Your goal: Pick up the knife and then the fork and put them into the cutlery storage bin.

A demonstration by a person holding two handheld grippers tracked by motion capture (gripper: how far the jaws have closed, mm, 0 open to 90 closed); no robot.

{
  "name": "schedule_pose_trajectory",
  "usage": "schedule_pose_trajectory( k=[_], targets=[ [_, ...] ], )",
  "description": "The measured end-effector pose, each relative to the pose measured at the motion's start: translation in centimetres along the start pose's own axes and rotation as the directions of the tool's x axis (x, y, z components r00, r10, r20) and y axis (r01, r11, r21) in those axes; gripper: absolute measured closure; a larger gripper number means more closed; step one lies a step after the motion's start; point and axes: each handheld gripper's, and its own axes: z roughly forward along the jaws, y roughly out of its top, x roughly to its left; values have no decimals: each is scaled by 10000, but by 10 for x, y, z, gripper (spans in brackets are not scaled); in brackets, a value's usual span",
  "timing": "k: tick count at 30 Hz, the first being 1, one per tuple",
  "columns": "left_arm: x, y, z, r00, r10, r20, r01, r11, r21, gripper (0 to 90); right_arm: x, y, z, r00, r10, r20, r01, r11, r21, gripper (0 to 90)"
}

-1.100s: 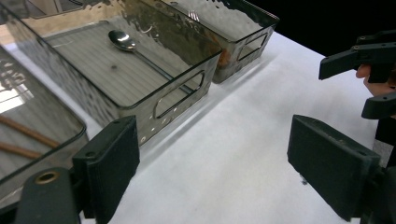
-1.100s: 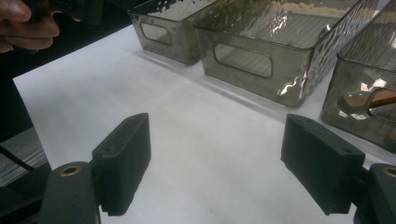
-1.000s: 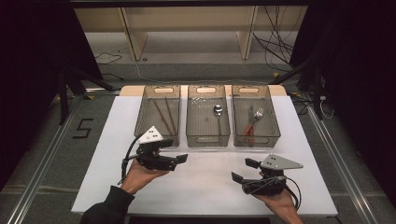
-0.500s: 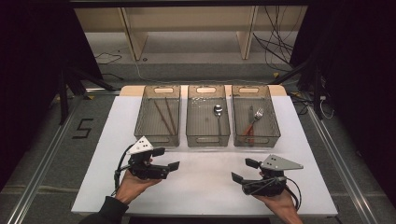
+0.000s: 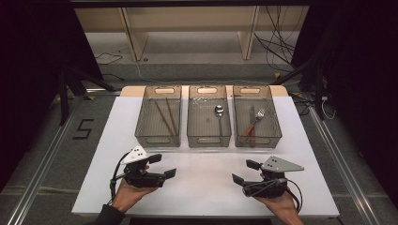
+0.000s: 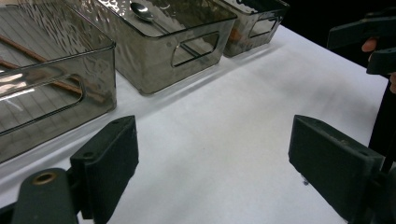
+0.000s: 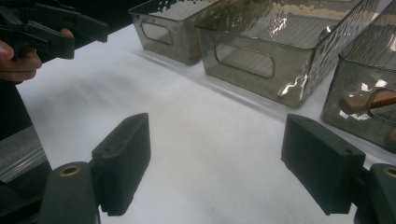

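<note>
Nearest the person, both grippers sit low over the bare front of the white table (image 5: 206,187), w/ nothing between the jaws. Left gripper (image 5: 162,165) is spread wide, empty, pointing in toward the middle; the left gripper view confirms it, jaws far apart w/ only table surface in the gap. Right gripper (image 5: 244,172) is likewise released and empty, pointing back toward the left one, well apart from it. Neither touches any bin or utensil. Farther back, three clear bins stand side by side across the table. Left bin (image 5: 158,117) holds a pair of chopsticks (image 5: 165,116), middle bin (image 5: 209,117) holds one spoon (image 5: 218,115), right bin (image 5: 257,117) holds a fork (image 5: 257,117) plus an orange-handled utensil, prob. a knife, can't tell for sure. Judging by that: every utensil is already in a bin, sorted by kind, no loose pieces on the table, so the sorting looks done or v. nearly so. What's left seems to be just parking the grippers; if more pieces are due, they aren't on the table yet.
</note>
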Motion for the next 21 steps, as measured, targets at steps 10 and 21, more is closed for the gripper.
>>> schedule_pose_trajectory(
  k=[10,21],
  targets=[
    [4,-1,-5,9997,-235,-113,232,9994,-266,156,-1,-1,-2,10000,30,35,-30,10000,-37,246],
    [1,-1,-1,9998,-94,-146,91,9998,-158,155,-1,-1,-1,10000,14,49,-14,10000,-26,246]
  ],
)
